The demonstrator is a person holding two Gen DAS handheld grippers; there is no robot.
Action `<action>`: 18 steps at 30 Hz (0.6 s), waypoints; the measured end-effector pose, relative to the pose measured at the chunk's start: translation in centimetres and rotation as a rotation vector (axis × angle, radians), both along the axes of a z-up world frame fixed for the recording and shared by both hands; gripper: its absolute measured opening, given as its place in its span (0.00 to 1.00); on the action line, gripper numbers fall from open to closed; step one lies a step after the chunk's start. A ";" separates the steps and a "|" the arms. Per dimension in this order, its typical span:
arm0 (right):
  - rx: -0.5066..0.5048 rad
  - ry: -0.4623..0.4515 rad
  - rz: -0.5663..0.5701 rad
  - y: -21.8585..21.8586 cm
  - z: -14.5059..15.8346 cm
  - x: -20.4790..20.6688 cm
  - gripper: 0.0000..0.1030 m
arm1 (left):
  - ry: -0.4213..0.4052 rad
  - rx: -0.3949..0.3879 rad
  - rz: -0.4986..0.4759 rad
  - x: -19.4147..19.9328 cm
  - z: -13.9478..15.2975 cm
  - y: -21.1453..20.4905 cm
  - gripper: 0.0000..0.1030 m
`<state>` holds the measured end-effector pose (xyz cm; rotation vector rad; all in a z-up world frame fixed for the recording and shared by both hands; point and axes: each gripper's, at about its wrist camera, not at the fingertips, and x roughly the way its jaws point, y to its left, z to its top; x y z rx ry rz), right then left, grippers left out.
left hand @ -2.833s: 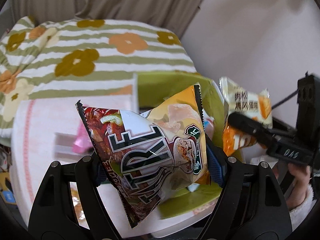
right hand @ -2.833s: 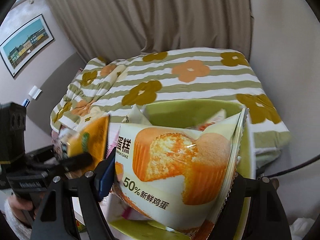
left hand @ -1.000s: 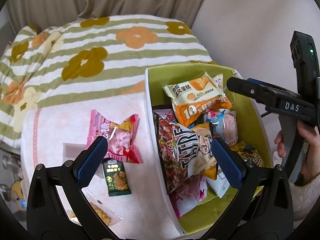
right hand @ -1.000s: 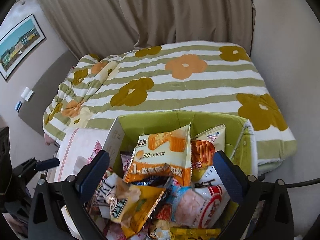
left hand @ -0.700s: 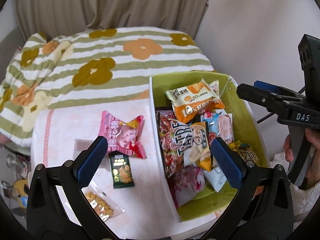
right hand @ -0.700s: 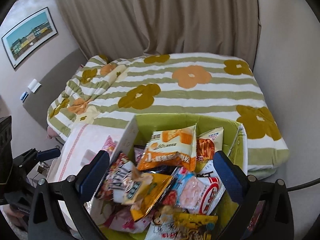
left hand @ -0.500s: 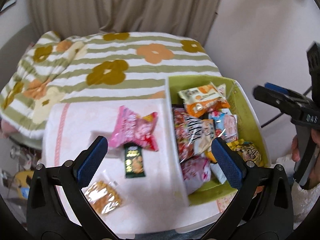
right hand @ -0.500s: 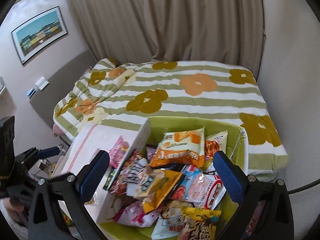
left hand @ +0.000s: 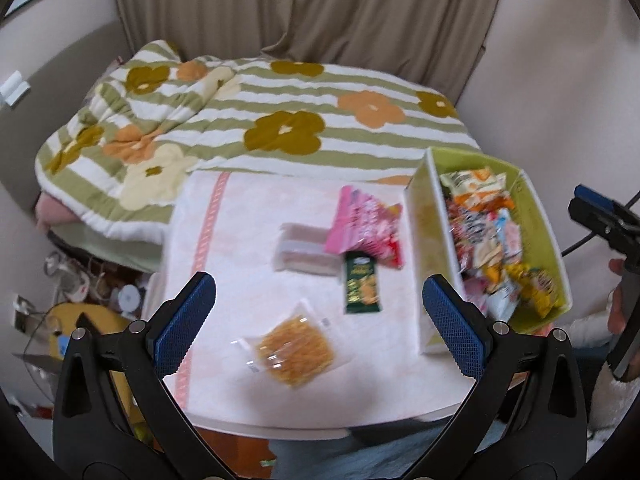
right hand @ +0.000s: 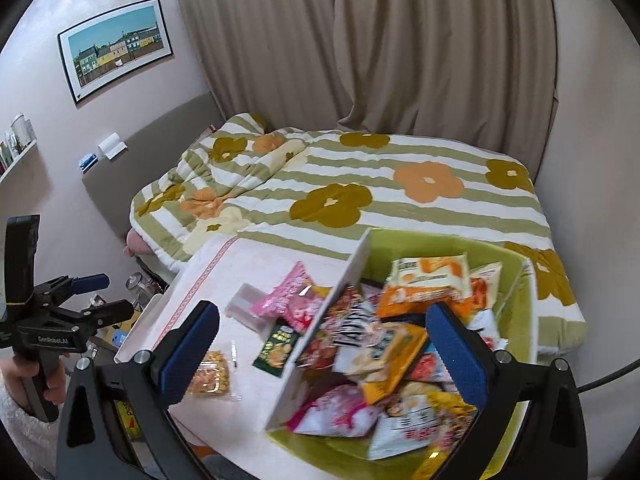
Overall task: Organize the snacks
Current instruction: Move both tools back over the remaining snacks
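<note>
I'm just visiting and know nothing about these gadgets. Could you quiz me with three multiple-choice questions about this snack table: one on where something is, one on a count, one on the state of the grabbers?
1. Where does the dark green packet lie?
A. inside the green bin
B. on the table, outside the bin
C. on the bed

2. How many snack packets lie on the table outside the green bin?
A. one
B. three
C. six

3. How are the left gripper and right gripper?
A. both open and empty
B. both clamped on bags
C. one open, one clamped

Answers: 1 B, it lies on the white cloth beside the bin wall. 2 B, pink, dark green and clear packets. 3 A, pads wide apart, nothing between.
</note>
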<state>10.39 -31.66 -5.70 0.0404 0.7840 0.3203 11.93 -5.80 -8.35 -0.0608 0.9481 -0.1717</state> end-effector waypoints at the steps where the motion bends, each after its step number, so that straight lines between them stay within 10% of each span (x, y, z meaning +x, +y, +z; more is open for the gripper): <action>1: -0.001 0.002 -0.003 0.7 -0.3 0.0 1.00 | 0.006 0.007 -0.006 -0.1 -0.4 0.6 1.00; 18: -0.106 0.147 -0.171 13.1 -7.9 2.4 1.00 | 0.153 0.101 -0.435 1.8 -8.2 4.4 1.00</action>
